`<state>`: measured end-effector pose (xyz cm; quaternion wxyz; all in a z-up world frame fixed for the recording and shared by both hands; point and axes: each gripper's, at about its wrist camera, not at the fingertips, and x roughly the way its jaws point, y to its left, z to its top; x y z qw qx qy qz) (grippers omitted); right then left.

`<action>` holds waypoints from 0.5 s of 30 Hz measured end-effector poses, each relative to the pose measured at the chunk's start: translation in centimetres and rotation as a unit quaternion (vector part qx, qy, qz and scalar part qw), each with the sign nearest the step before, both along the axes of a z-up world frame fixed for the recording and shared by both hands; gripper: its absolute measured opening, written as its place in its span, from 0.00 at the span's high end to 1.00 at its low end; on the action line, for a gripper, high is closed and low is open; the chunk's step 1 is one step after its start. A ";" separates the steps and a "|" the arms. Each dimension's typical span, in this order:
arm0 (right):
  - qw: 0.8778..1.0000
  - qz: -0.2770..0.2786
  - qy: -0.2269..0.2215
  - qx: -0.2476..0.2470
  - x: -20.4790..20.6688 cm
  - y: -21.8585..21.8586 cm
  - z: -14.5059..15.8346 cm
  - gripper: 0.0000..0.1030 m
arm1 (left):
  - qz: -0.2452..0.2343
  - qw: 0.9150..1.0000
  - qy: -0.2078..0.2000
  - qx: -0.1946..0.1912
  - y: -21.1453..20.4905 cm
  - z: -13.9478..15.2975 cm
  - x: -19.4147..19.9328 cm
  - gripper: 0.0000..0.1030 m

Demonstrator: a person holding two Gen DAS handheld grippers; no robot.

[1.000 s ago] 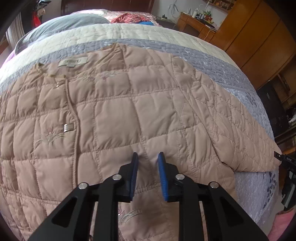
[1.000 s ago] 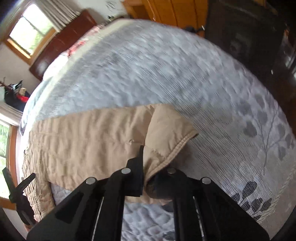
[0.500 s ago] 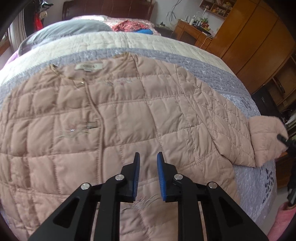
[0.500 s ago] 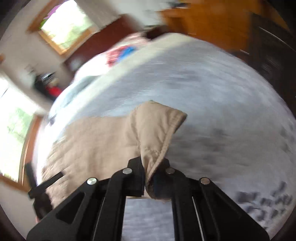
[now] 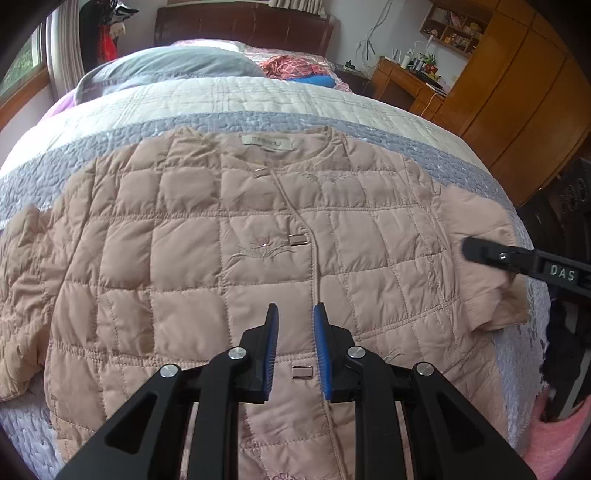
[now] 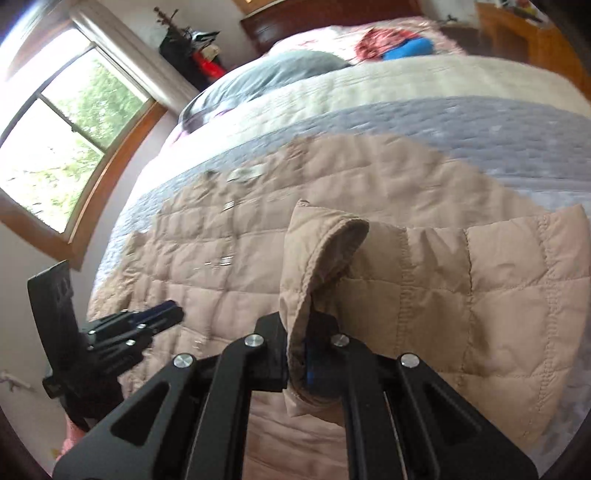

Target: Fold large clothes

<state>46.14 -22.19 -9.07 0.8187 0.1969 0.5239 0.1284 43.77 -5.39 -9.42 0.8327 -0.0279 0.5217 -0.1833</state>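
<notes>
A beige quilted jacket [image 5: 229, 258] lies spread front-up across the middle of the left wrist view, its collar label toward the top of the frame and its metal clasps running down the centre. It rests on a bed [image 5: 258, 99] covered by a quilt with a grey-blue band and a cream band. The jacket's sleeve [image 6: 443, 295] on the right side of the frame is doubled back over the jacket's body, and in the right wrist view its cuff sits pinched between the fingers of the right gripper [image 6: 299, 354], which is closed tightly on the fabric at the lower centre of that frame. The left gripper [image 5: 295, 347] fills the bottom centre of its own view above the jacket's lower front, its blue-padded fingers parted by a narrow gap with nothing between them; whether they touch the cloth cannot be told. A grey pillow [image 5: 173, 66] lies at the upper left of the bed, with a dark headboard [image 5: 243, 26] behind it. A wooden wardrobe [image 5: 517, 92] stands at the upper right, and a window [image 6: 62, 140] shows at the left of the right wrist view.
</notes>
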 end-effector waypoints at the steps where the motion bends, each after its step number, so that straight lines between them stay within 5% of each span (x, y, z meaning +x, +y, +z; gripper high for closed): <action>1: 1.000 0.013 0.006 0.006 0.6 0.7 -0.4 0.94 | 0.002 1.000 0.004 -0.005 0.0 -0.2 0.1 0.81; 3: 0.999 0.028 0.024 0.001 1.6 2.4 -1.6 0.86 | 0.003 1.000 0.011 -0.012 0.2 -0.5 0.3 0.79; 5: 0.999 0.035 0.040 0.000 1.5 2.8 -2.0 0.61 | 0.002 1.000 0.013 -0.016 -0.1 -0.8 0.3 0.76; 10: 0.999 0.032 0.000 0.018 -1.7 -0.6 1.0 0.57 | -0.017 0.998 0.018 -0.050 -0.8 -0.4 -0.3 0.58; 15: 0.998 -0.044 -0.030 -0.020 -6.2 -7.5 3.8 0.57 | -0.044 0.995 0.044 -0.075 -3.9 -0.8 -0.2 0.42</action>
